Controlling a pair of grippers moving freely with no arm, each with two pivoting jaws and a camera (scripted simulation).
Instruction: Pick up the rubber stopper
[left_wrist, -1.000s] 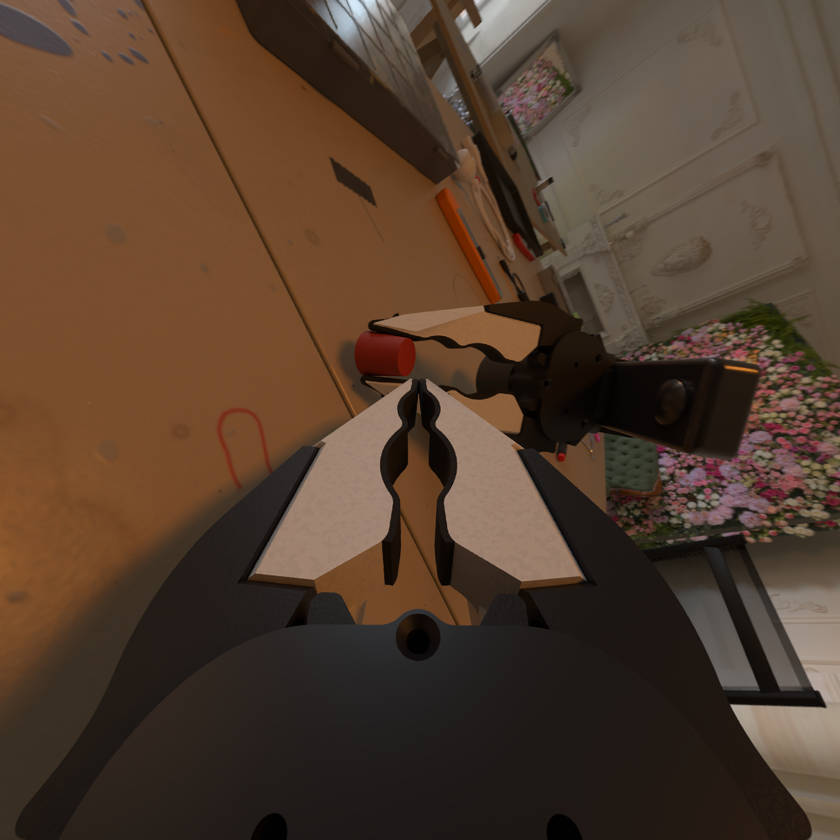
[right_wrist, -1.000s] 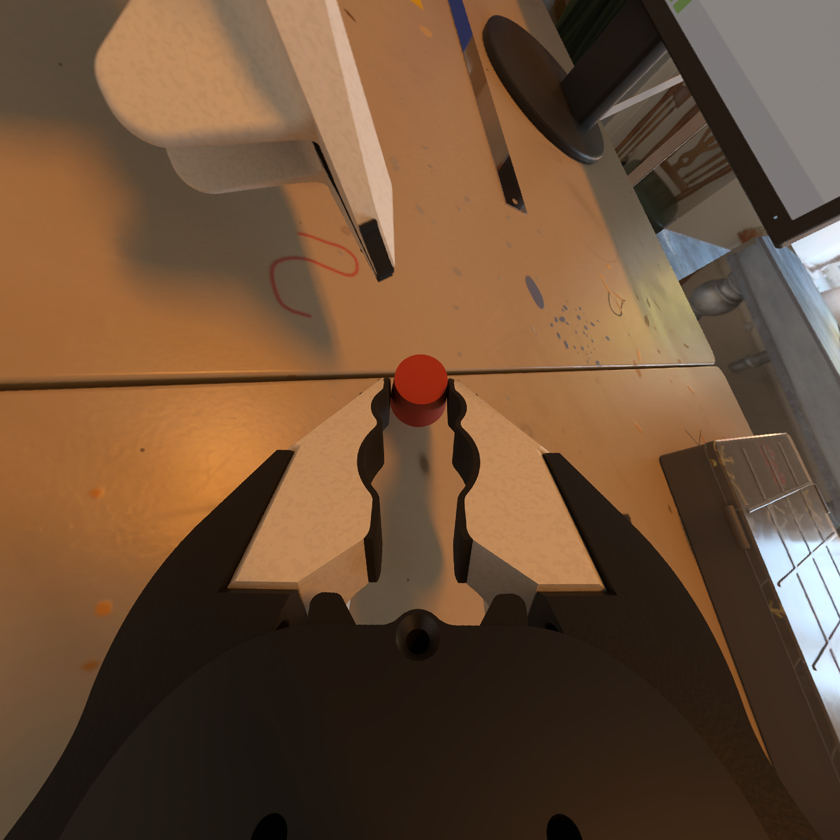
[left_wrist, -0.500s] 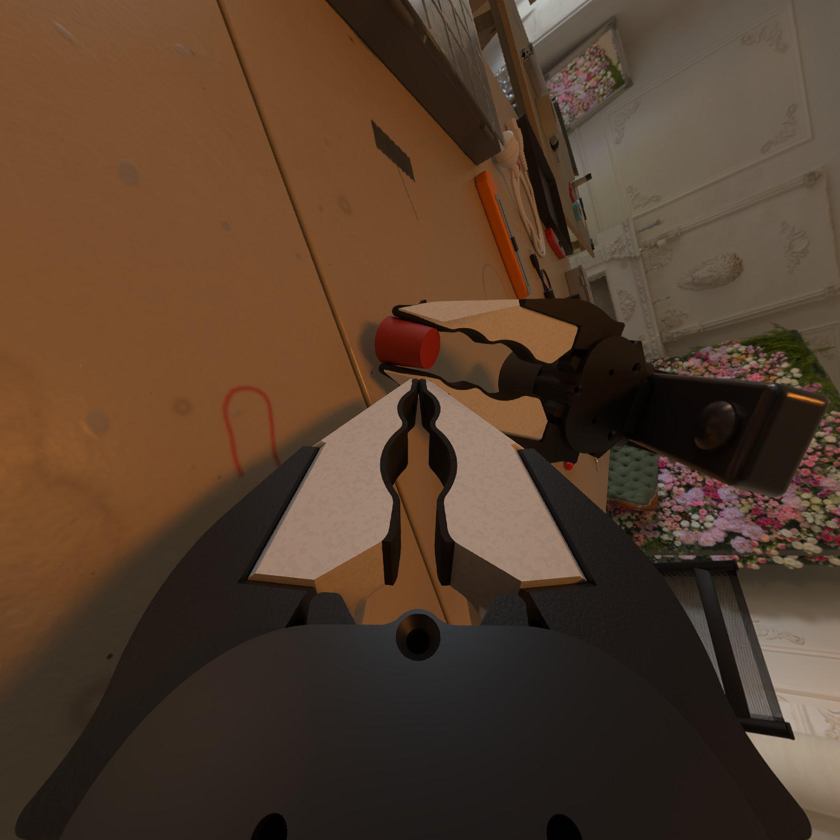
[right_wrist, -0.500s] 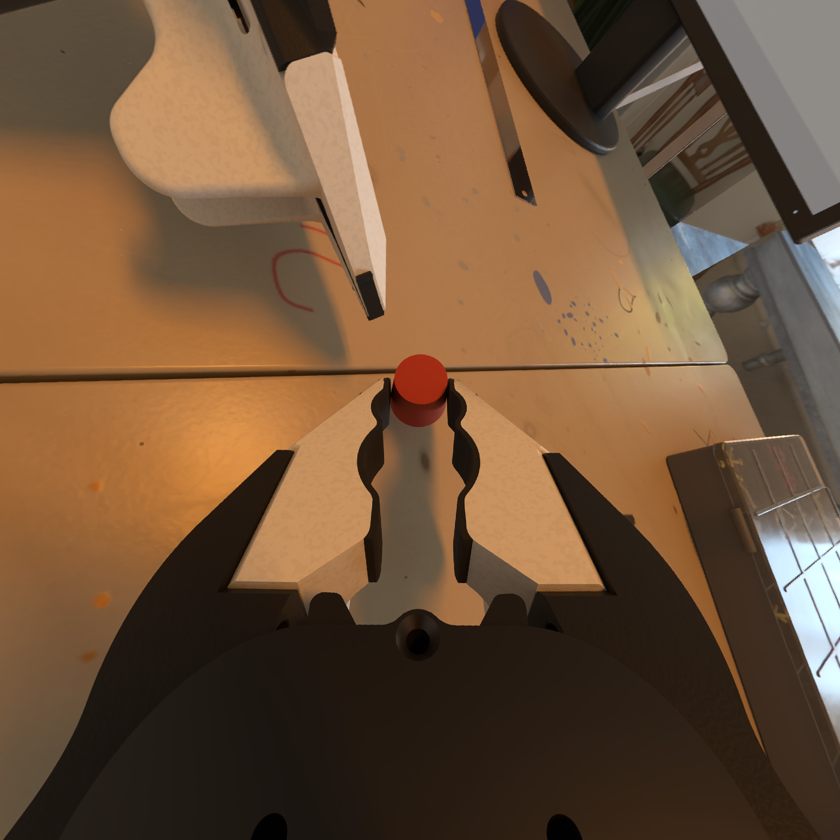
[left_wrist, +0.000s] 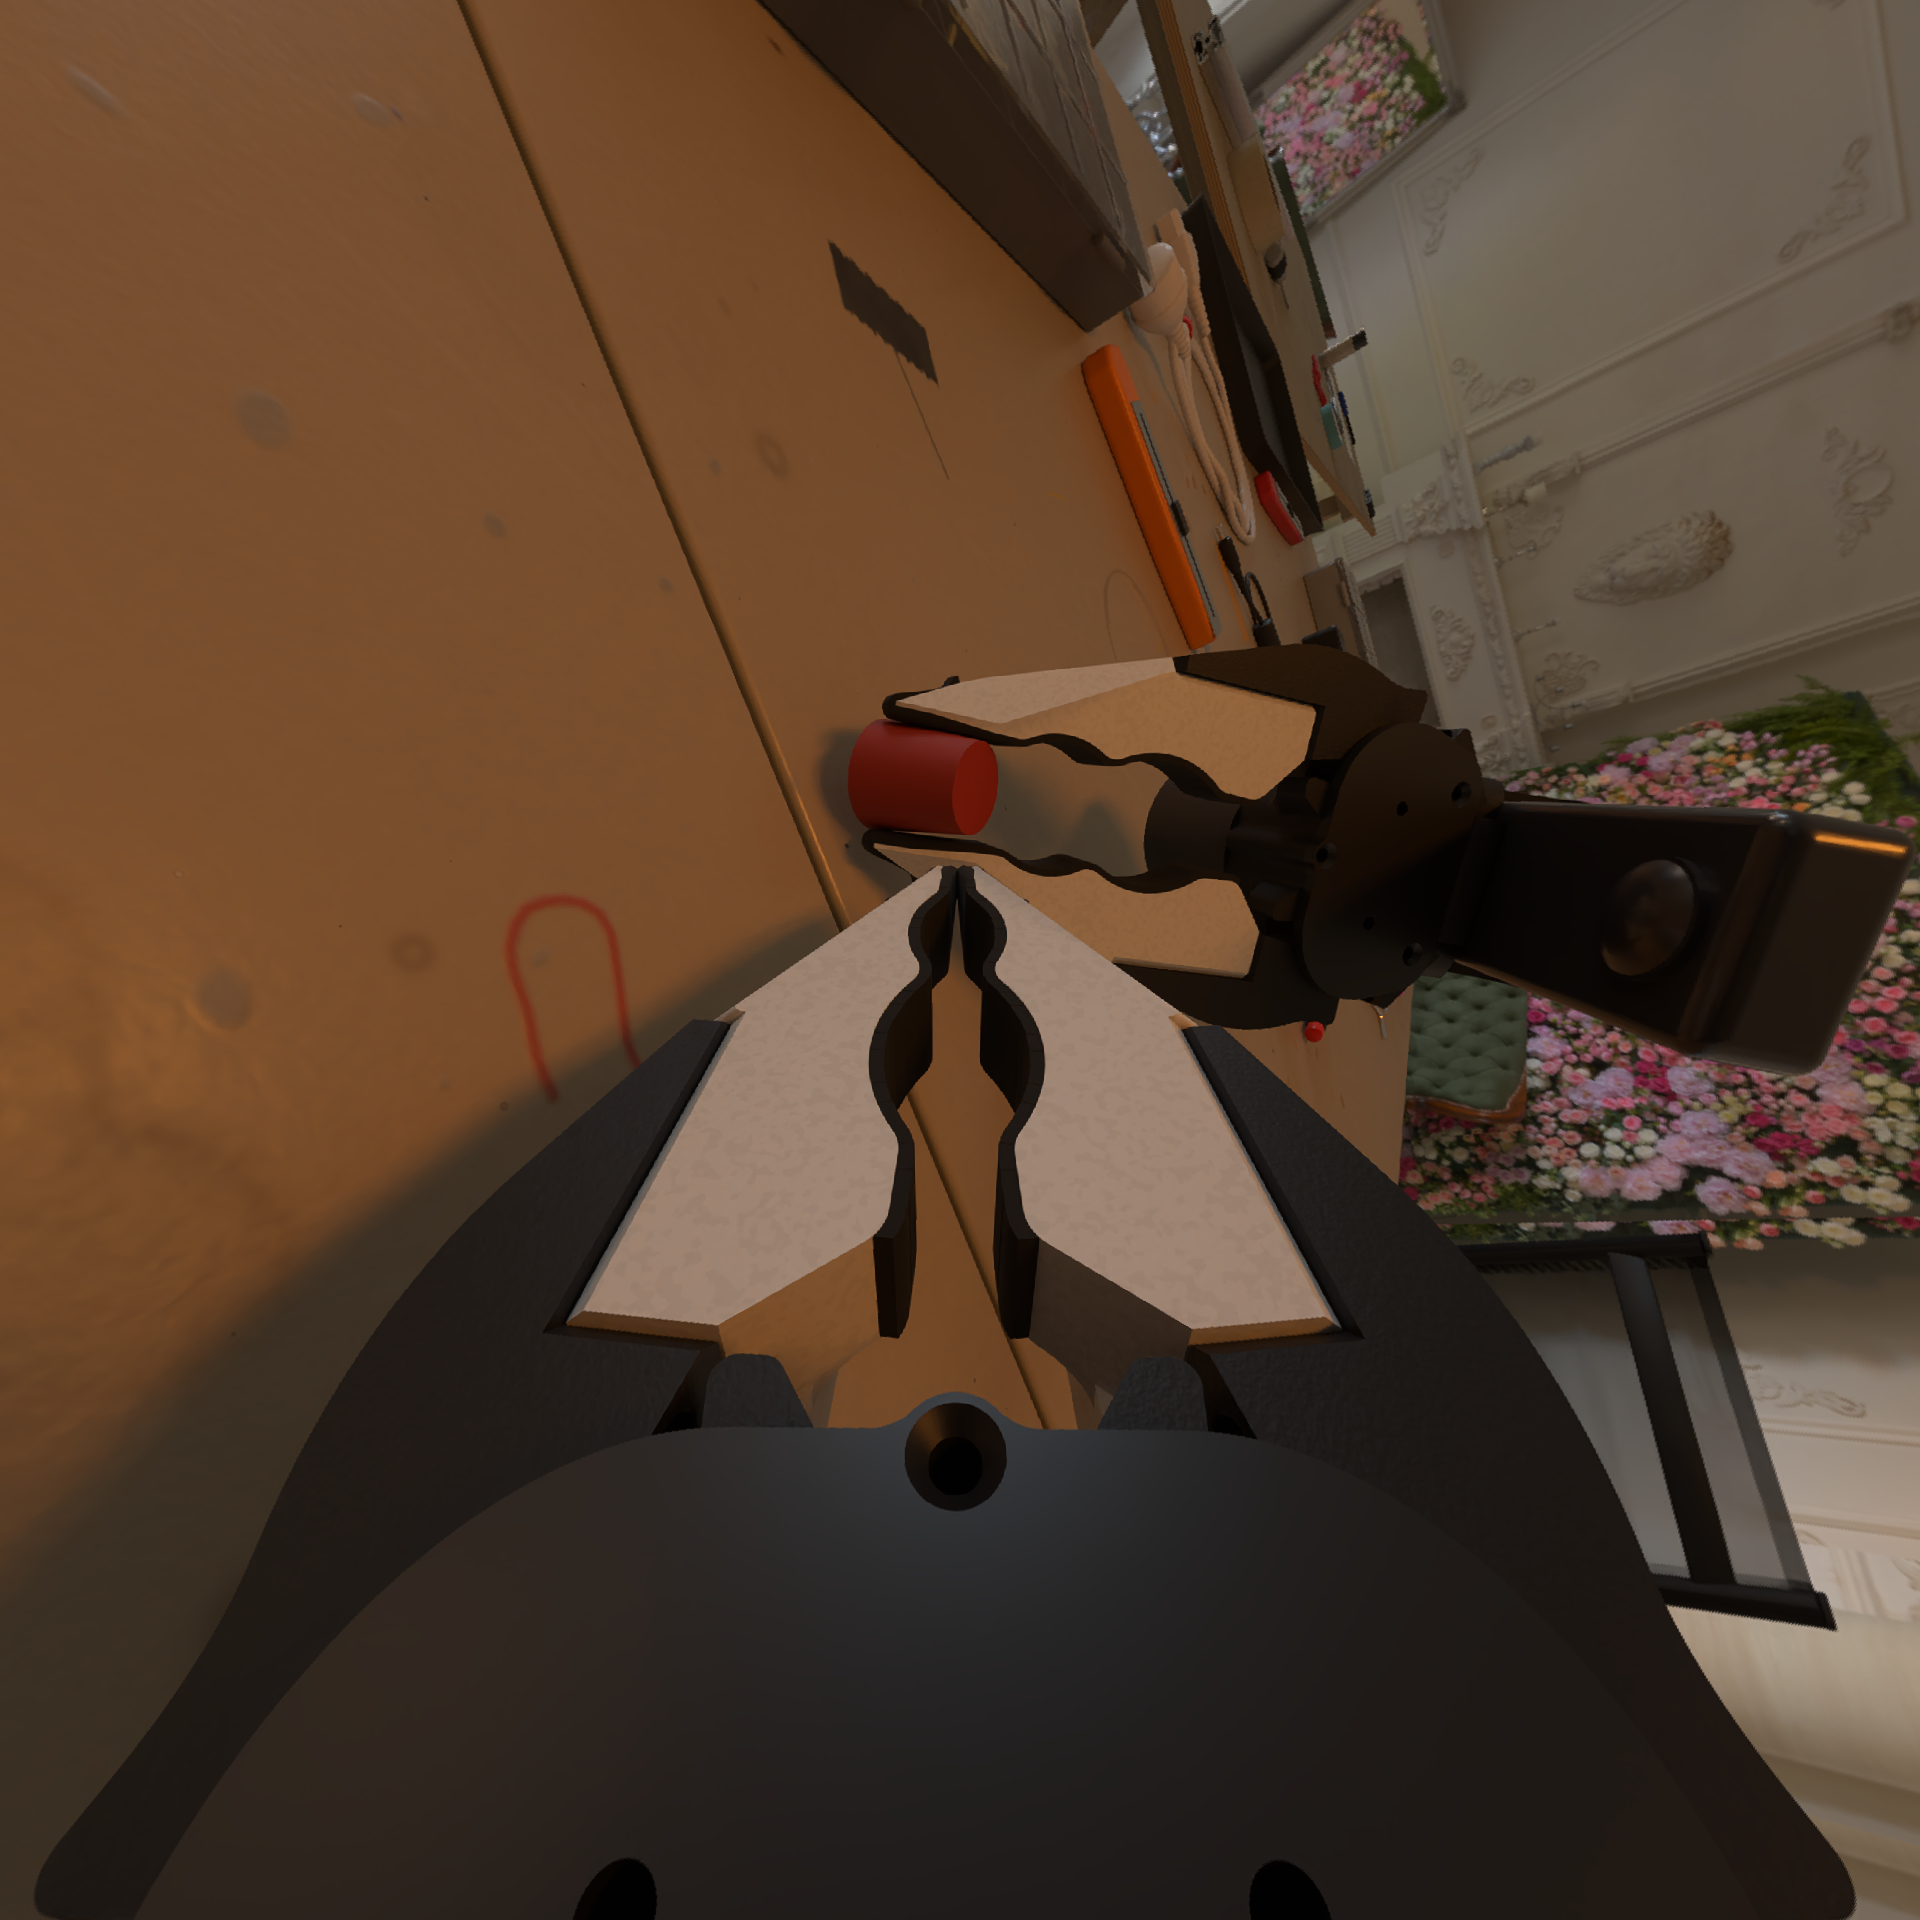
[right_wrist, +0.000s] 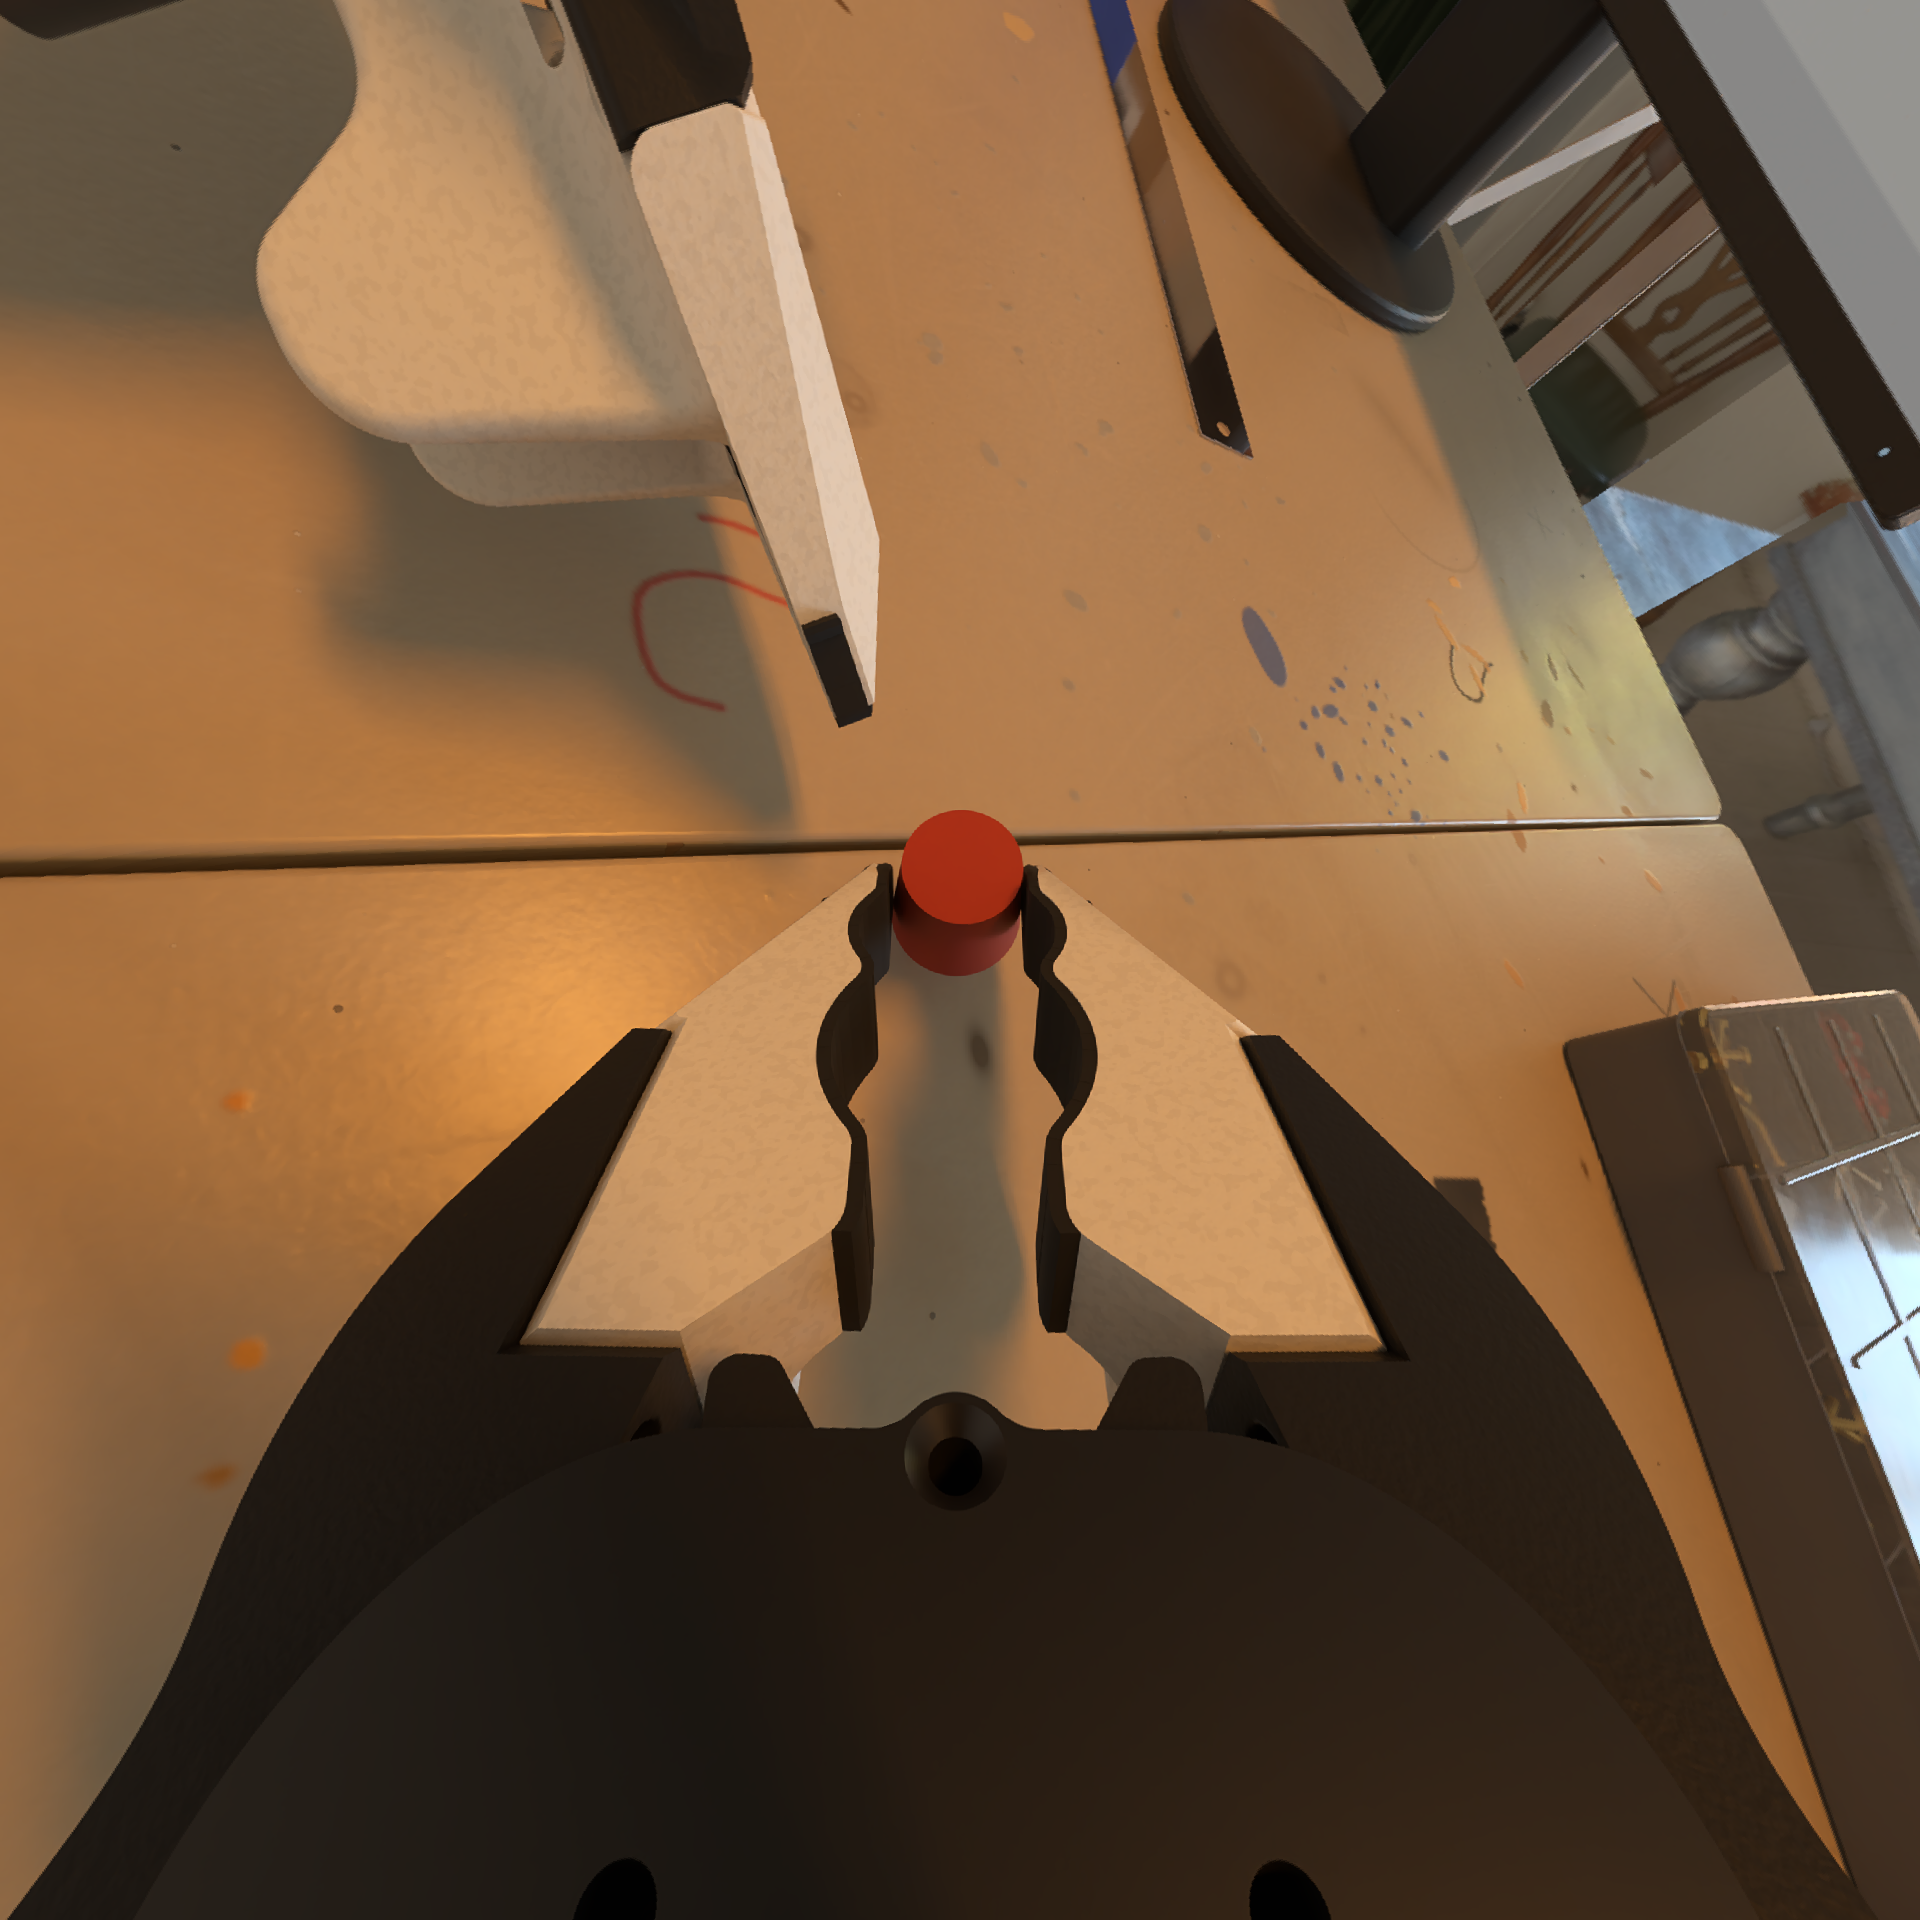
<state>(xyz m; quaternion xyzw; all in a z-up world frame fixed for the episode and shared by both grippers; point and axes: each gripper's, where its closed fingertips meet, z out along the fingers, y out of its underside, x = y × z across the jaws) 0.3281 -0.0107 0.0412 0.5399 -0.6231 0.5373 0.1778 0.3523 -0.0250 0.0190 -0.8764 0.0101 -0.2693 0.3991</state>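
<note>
**benchrat:** While we're scanning the right wrist view from the left side, first up is the red squiggle (right_wrist: 675, 644) drawn on the wooden table (right_wrist: 312, 1039), then the left gripper (right_wrist: 842, 696) hanging over it, tips pinched together with nothing between them

**umi_two:** yep, same from its own camera, we see those fingers nearly touching at the tips, no load. And the middle?

**benchrat:** dead centre we've got the rubber stopper (right_wrist: 958, 883), red, sitting right at the seam between two table boards, squeezed between the tips of the right gripper (right_wrist: 958, 914), which is closed only as far as the stopper's width

**umi_two:** whether it's off the surface we can't tell. In the left wrist view the stopper (left_wrist: 920, 779) sits sideways in that gripper (left_wrist: 914, 774) right by the table

**benchrat:** further right we see a thin metal strip (right_wrist: 1184, 270), a dark round base (right_wrist: 1299, 177), blue paint specks (right_wrist: 1351, 727) and, at the edge, a grey case (right_wrist: 1683, 1247)
</note>
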